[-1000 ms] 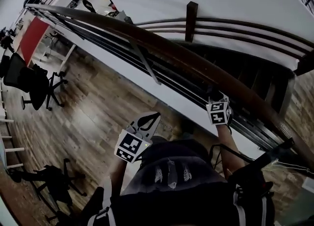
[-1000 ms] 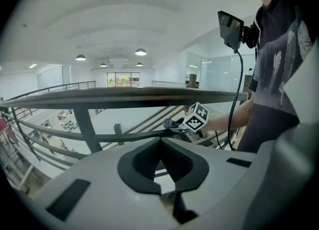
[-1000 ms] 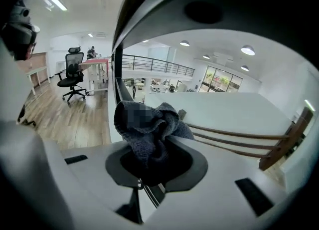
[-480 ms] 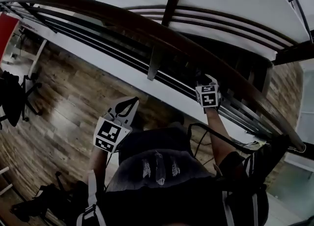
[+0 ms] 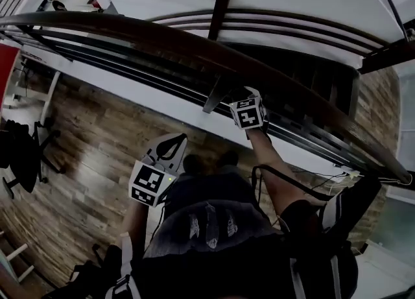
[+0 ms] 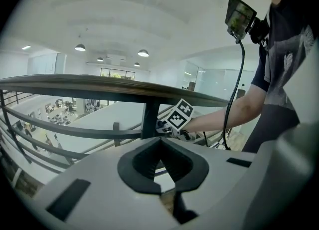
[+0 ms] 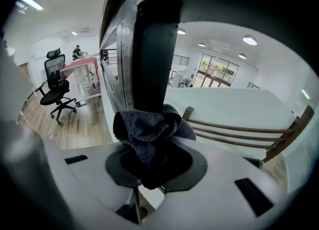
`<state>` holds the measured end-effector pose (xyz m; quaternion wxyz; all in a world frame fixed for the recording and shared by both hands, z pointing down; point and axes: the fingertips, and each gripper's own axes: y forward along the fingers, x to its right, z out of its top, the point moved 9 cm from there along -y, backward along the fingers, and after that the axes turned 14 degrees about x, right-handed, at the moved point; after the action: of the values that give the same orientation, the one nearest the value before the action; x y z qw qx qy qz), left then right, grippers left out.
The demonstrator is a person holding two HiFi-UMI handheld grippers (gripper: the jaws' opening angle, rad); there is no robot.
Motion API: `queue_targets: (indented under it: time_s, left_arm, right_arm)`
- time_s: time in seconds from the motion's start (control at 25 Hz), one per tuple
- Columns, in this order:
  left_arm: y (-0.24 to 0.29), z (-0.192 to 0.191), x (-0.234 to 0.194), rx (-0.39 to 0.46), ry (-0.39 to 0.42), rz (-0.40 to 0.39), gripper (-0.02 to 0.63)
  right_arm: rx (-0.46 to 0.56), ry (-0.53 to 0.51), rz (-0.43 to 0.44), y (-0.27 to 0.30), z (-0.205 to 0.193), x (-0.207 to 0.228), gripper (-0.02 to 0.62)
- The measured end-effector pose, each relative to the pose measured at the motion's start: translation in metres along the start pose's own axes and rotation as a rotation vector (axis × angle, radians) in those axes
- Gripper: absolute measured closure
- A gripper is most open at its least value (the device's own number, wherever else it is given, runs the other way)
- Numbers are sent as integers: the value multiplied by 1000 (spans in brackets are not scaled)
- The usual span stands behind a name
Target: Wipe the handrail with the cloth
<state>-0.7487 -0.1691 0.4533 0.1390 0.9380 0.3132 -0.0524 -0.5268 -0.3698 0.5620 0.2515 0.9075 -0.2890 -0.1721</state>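
Under the curved wooden handrail (image 5: 162, 30), at about twelve o'clock from the person's chest, the right gripper (image 5: 249, 96) is clenching a bunched dark cloth (image 7: 149, 126) between its jaws. That cloth is bulging out over the jaw tips and sitting right up against the dark upright post (image 7: 149, 49) below the rail. At seven o'clock from it in the head view, the left gripper (image 5: 171, 146) is hanging clear of the railing, its jaws closed together on nothing. An office chair (image 7: 56, 82) is standing on the wooden floor (image 5: 97, 142) at nine o'clock from the cloth in the right gripper view.
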Motion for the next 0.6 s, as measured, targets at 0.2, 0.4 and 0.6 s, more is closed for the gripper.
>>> queue_targets:
  time_s: [0.2,0.4,0.6]
  left_arm:
    - [-1,-2,-9,-15,9,-16,598]
    - [6,-2,-11,-11,30,-65,598]
    - [33,3,12,-7,70,-182,598]
  right_arm:
    - [-1,21,108,-39,2,-9,538]
    - [299,-87,438,-163,91,-42,538]
    - [455,-419,61,-168,193,1,538]
